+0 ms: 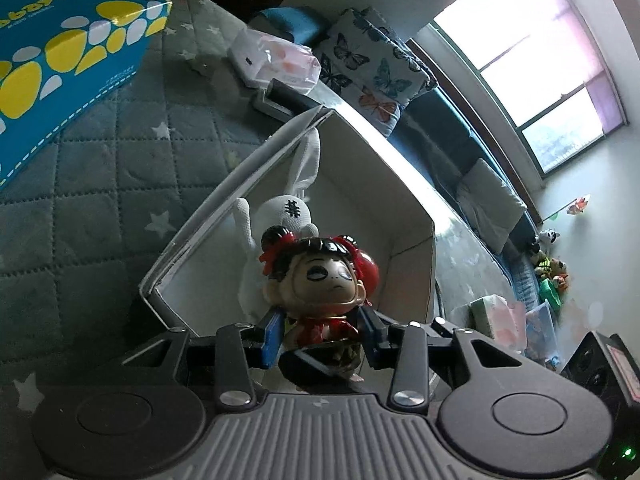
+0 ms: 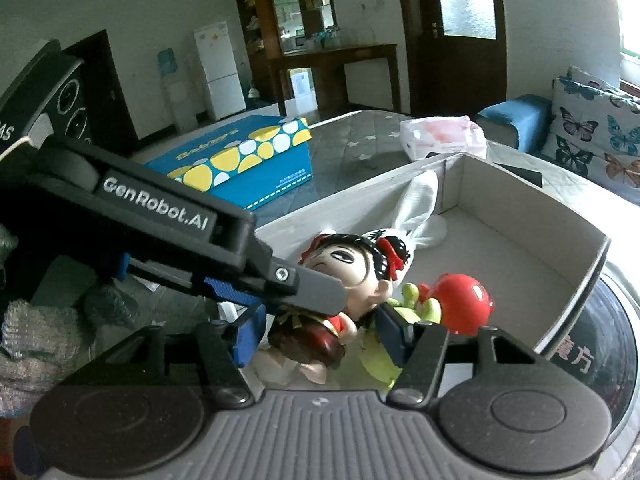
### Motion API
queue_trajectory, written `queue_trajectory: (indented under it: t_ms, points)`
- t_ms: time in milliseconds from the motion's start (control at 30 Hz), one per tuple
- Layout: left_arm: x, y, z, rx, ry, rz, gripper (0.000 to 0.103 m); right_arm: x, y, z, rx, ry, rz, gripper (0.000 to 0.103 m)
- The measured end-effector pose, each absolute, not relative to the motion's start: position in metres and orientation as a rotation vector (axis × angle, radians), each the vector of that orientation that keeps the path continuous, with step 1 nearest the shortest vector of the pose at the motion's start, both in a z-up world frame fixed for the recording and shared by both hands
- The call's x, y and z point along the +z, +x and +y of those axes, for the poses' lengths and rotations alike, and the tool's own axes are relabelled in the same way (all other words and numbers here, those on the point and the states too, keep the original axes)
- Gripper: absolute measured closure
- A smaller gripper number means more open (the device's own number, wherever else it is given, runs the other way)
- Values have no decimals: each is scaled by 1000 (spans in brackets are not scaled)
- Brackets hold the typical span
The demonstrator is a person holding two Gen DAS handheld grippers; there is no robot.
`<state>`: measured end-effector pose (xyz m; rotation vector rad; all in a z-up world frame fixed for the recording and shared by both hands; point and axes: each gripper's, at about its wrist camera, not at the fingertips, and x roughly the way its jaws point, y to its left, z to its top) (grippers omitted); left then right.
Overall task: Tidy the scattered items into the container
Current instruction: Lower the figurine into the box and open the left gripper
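Note:
A doll figurine (image 1: 320, 292) with black hair and red bows sits between the blue pads of my left gripper (image 1: 322, 334), which is shut on its body over the near end of the white box (image 1: 416, 192). A white knitted rabbit (image 1: 284, 208) lies inside the box behind it. In the right wrist view the same doll (image 2: 340, 276) leans in the box (image 2: 520, 216) with the left gripper (image 2: 304, 280) on it. My right gripper (image 2: 320, 340) stands open around the doll's lower body. A red and green toy (image 2: 456, 304) lies beside its right finger.
A blue and yellow dotted carton (image 1: 60, 72) lies on the grey star-patterned quilt (image 1: 100, 208); it also shows in the right wrist view (image 2: 244, 160). A pink and white tissue pack (image 2: 444, 136) and butterfly cushions (image 2: 592, 132) lie beyond the box. A window is at the right.

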<state>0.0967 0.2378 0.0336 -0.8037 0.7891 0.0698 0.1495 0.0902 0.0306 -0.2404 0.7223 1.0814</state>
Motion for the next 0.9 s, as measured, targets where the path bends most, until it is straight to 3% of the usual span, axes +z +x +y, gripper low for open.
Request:
queue_trajectory:
  t_ms: [900]
  points:
    - [58,87,209,53,-698,738,60,44,130,59,1012,-163,697,41]
